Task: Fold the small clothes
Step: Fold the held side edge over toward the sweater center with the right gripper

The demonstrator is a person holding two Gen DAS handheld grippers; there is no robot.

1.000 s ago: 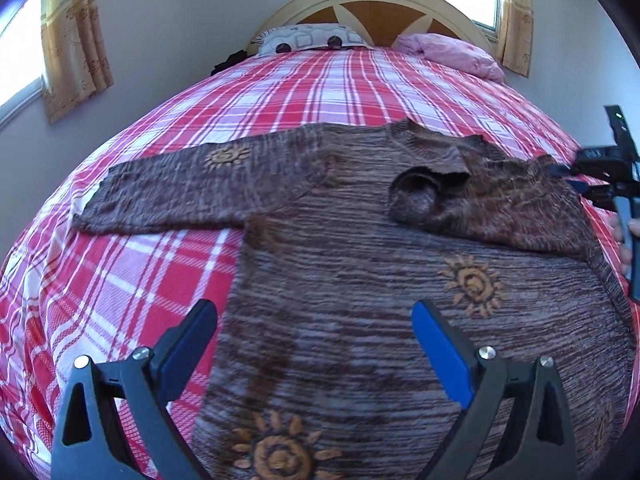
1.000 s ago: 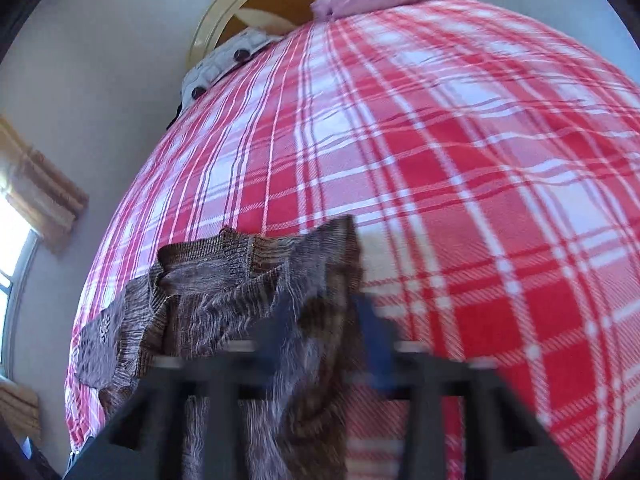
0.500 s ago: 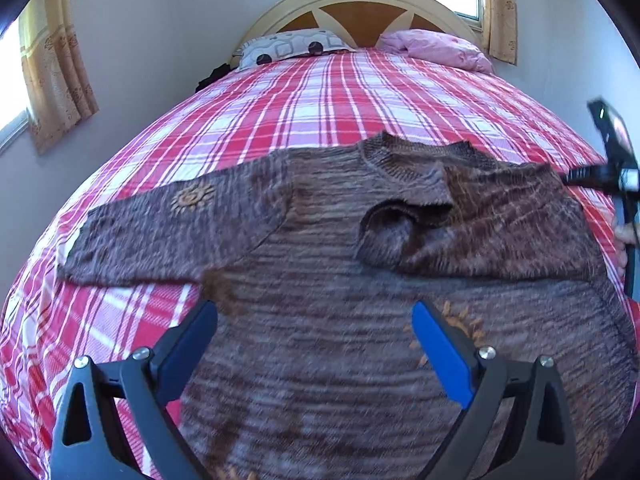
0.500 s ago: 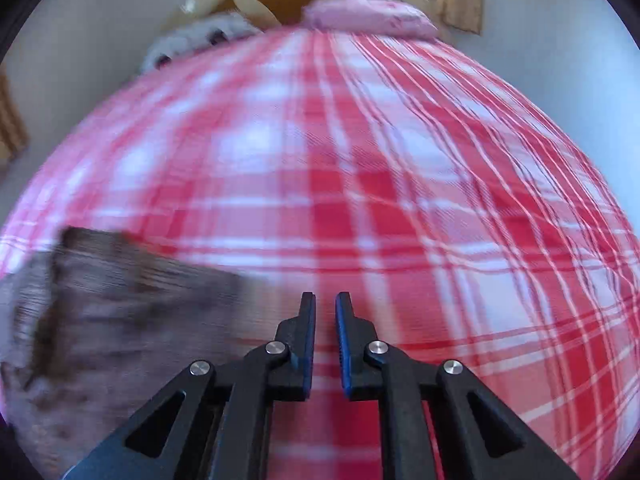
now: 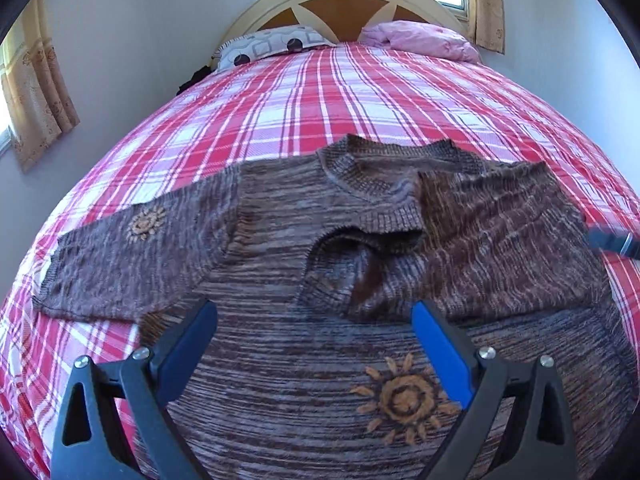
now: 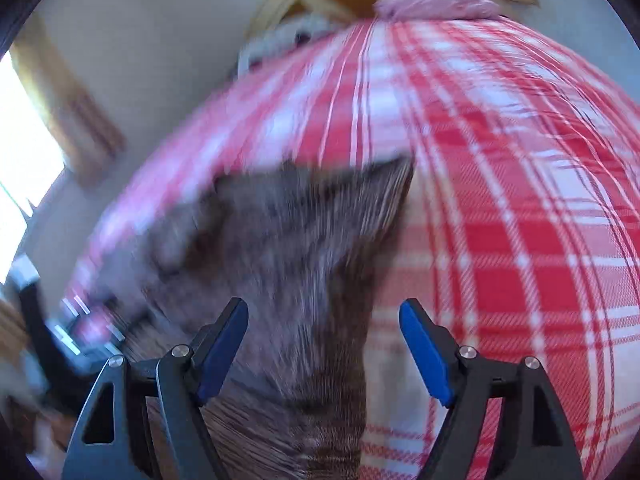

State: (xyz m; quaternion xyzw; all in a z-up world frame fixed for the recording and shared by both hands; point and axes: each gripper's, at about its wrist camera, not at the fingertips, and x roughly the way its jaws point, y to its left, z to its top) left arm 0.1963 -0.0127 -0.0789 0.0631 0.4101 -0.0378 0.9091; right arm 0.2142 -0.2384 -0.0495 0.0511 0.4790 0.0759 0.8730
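Observation:
A brown striped knit sweater (image 5: pixel 280 248) with orange sun motifs lies flat on the red plaid bed (image 5: pixel 320 92). Its right sleeve (image 5: pixel 500 240) is folded in across the chest; its left sleeve (image 5: pixel 132 248) stretches out to the left. My left gripper (image 5: pixel 314 344) is open and empty, hovering over the sweater's body. My right gripper (image 6: pixel 323 340) is open and empty above the folded sleeve (image 6: pixel 304 248) at the sweater's right edge; that view is motion-blurred. A part of the right gripper shows at the right edge of the left wrist view (image 5: pixel 614 240).
A patterned pillow (image 5: pixel 272 44) and a pink pillow (image 5: pixel 424 38) lie at the headboard (image 5: pixel 344 0). Walls stand left and right of the bed, with curtained windows (image 5: pixel 36 92). Bare plaid bedspread (image 6: pixel 520 200) spreads beyond the sweater.
My right gripper has gone from shut to open and swung back over the folded sleeve. My left gripper has moved forward over the sweater, staying open.

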